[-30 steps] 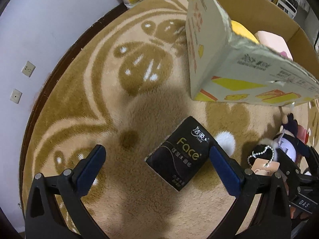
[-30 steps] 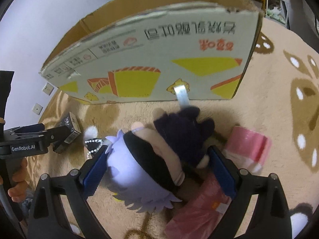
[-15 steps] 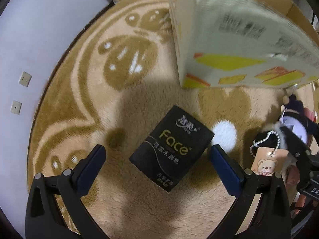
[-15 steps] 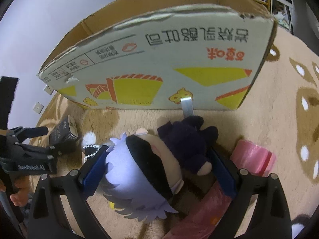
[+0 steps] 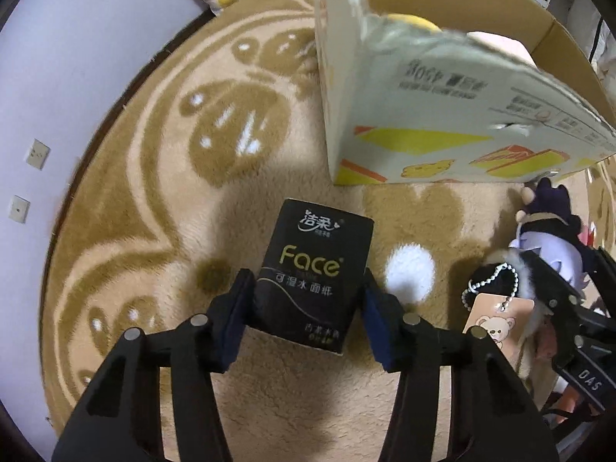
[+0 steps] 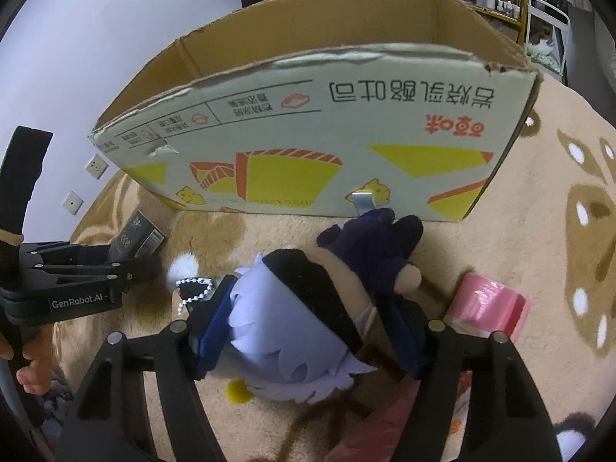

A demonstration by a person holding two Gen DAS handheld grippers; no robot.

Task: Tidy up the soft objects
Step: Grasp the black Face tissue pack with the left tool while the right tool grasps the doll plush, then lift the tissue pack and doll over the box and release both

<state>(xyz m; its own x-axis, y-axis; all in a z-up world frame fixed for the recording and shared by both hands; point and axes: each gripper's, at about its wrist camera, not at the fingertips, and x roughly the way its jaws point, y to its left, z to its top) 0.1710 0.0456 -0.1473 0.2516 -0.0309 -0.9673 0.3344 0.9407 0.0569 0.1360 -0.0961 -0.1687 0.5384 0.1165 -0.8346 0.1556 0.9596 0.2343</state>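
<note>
A black tissue pack (image 5: pixel 315 269) marked "Face" lies on the tan rug (image 5: pixel 134 211), just in front of the cardboard box (image 5: pixel 442 146). My left gripper (image 5: pixel 306 288) is closing around it, and both blue pads touch its long sides. In the right wrist view a plush doll (image 6: pixel 292 308) with pale lilac hair, a black blindfold and dark purple clothes lies before the box (image 6: pixel 308 146). My right gripper (image 6: pixel 304 304) is closing on its head, with the pads pressing into the plush. The same view shows the tissue pack (image 6: pixel 138 236) in the left gripper (image 6: pixel 77 281).
The open box holds a yellow plush (image 5: pixel 408 21) and a pink item (image 5: pixel 500 42). A dark furry keychain with a bear tag (image 5: pixel 496 319) lies between the grippers. A pink roll (image 6: pixel 489 304) and a pink bag (image 6: pixel 385 423) lie right of the doll. A wall (image 5: pixel 38 77) borders the rug.
Both pairs of jaws have narrowed from wide open. The left pads now touch the tissue pack and the right pads press on the doll's head. The left view has turned slightly.
</note>
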